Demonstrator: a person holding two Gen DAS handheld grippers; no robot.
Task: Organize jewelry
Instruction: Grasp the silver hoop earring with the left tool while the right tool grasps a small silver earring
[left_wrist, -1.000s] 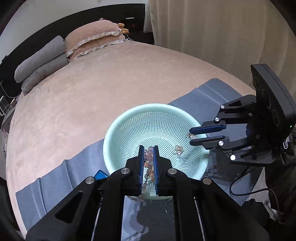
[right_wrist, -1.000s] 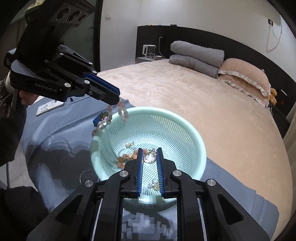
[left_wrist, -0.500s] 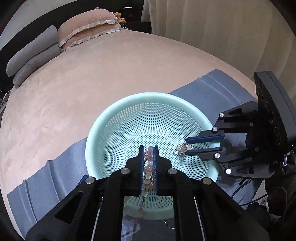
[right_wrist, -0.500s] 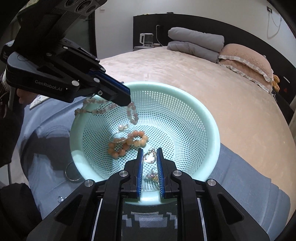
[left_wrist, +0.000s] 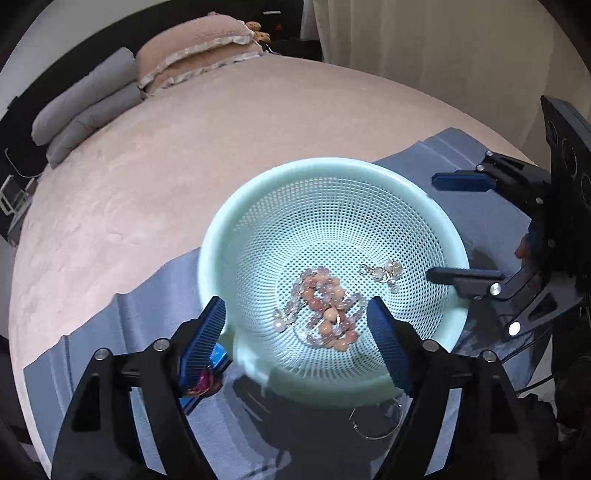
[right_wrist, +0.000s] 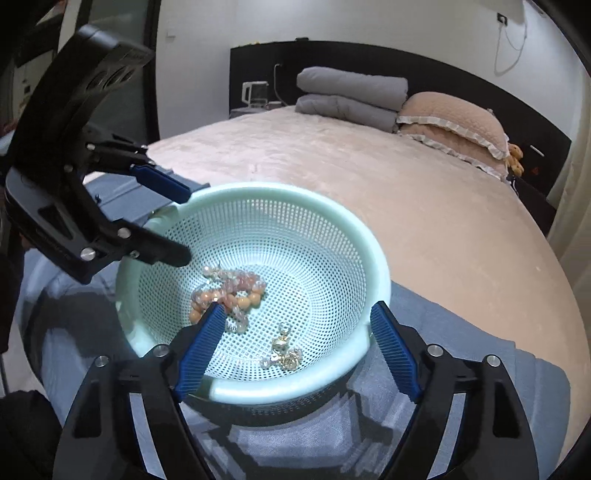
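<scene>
basket (left_wrist: 229, 236): mint, perforated | beads (left_wrist: 325, 310): pink-peach heap inside | left gripper (left_wrist: 295, 325), right gripper (right_wrist: 295, 339): opening, released

Left hand-held gripper (left_wrist: 295, 321) jaws opening, empty, right hand-held gripper (right_wrist: 297, 328) likewise

Pink-covered bed (right_wrist: 424, 206), dark headboard (right_wrist: 461, 79)

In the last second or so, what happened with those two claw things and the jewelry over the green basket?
Both let go. The left gripper, shut on a pink bead strand, is opening; the strand now lies on the bead pile in the basket. The right gripper is opening too, its gold and silver charm piece dropped beside the pile. Basket, blue cloth and bed stayed put.
</scene>
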